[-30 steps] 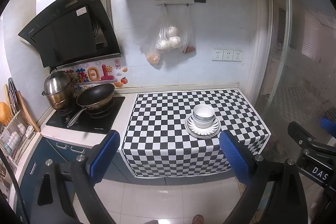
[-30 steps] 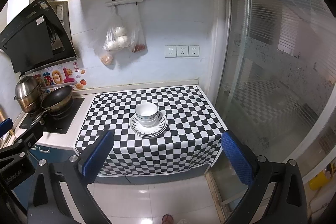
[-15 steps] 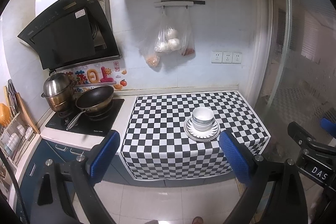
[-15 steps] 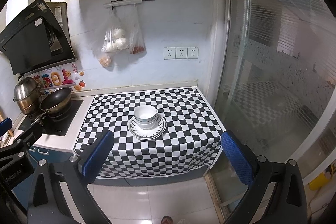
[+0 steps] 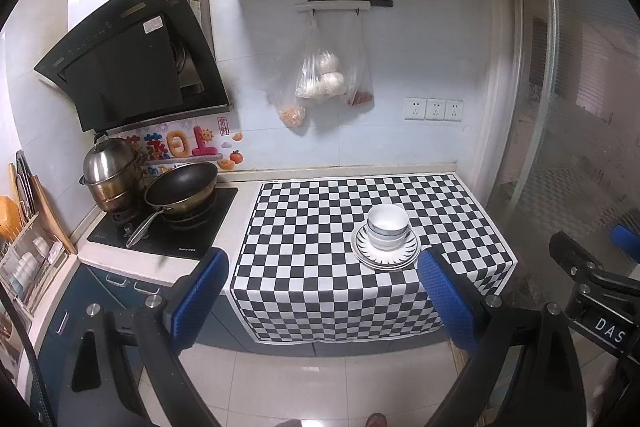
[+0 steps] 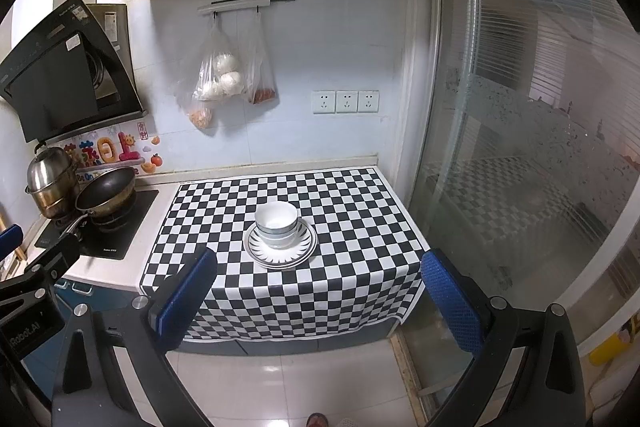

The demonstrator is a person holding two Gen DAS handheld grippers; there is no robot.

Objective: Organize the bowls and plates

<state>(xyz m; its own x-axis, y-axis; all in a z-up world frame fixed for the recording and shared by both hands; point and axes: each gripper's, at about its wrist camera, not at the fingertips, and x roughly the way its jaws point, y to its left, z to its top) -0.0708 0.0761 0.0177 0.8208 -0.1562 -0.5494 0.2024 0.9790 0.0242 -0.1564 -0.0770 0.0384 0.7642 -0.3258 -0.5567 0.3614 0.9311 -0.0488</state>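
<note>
White bowls (image 5: 387, 227) sit stacked on striped plates (image 5: 386, 251) on the checkered tabletop (image 5: 312, 227), at one o'clock from the wide, empty left tool (image 5: 320, 291). In the right wrist view, the stack (image 6: 277, 225) lies at twelve o'clock beyond the wide, empty right tool (image 6: 318, 291).

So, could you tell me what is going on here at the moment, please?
A person stands back from the kitchen counter with a hand-held gripper in each hand. The left hand-held gripper and the right hand-held gripper are both open and hold nothing. On the checkered cloth, stacked bowls sit on stacked plates. Nothing touches them.
</note>
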